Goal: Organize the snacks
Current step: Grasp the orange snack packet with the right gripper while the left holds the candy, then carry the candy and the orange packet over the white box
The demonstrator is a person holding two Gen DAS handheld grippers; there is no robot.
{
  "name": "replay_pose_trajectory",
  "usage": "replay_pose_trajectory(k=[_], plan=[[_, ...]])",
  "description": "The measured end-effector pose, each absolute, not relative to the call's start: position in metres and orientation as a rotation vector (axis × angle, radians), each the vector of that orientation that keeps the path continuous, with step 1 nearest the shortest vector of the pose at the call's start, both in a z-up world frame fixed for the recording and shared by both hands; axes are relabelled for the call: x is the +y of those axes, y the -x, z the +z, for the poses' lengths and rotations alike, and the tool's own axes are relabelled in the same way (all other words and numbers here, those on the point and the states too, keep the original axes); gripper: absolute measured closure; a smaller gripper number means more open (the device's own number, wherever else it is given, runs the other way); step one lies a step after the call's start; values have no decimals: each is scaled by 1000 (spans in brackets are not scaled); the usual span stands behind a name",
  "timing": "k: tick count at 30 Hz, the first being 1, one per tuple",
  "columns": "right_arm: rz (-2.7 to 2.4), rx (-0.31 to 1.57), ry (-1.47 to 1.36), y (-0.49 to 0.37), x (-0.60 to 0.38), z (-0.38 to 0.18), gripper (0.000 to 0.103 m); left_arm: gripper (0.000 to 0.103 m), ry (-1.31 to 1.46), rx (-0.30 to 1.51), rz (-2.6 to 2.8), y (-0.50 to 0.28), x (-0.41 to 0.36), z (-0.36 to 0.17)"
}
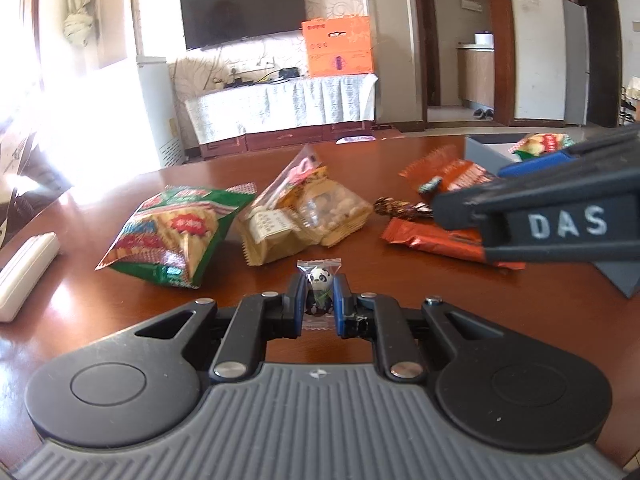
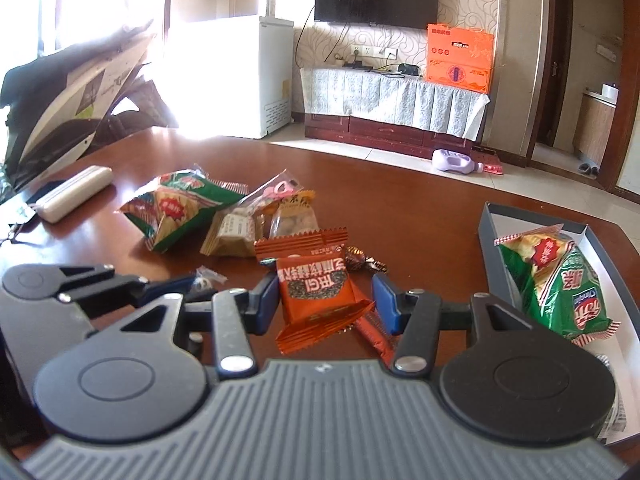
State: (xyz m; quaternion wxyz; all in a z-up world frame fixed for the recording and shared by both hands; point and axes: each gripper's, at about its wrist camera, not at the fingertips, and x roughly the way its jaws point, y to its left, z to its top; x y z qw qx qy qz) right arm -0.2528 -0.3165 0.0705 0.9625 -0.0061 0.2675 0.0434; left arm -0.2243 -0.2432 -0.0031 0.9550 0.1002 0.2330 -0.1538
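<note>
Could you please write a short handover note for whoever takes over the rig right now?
Left tongs: shut on the panda candy, low over the table.
Right tongs: open around the orange packet; the pads do not press it.
Box, on the table's right side: holds one green chip bag.
Done: that one bag is boxed.
Left on the table: second green chip bag, clear biscuit bag, orange packets, dark twisted candy, plus the panda candy in hand.
The white case at the far left is no snack, it seems.
</note>
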Motion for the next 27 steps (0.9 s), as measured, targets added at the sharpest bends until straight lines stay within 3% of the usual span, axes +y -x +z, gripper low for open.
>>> replay_pose_trajectory(k=[27], plan=[[-50, 482, -13, 297, -381, 87, 49, 85, -300, 357, -438, 247, -323, 29]])
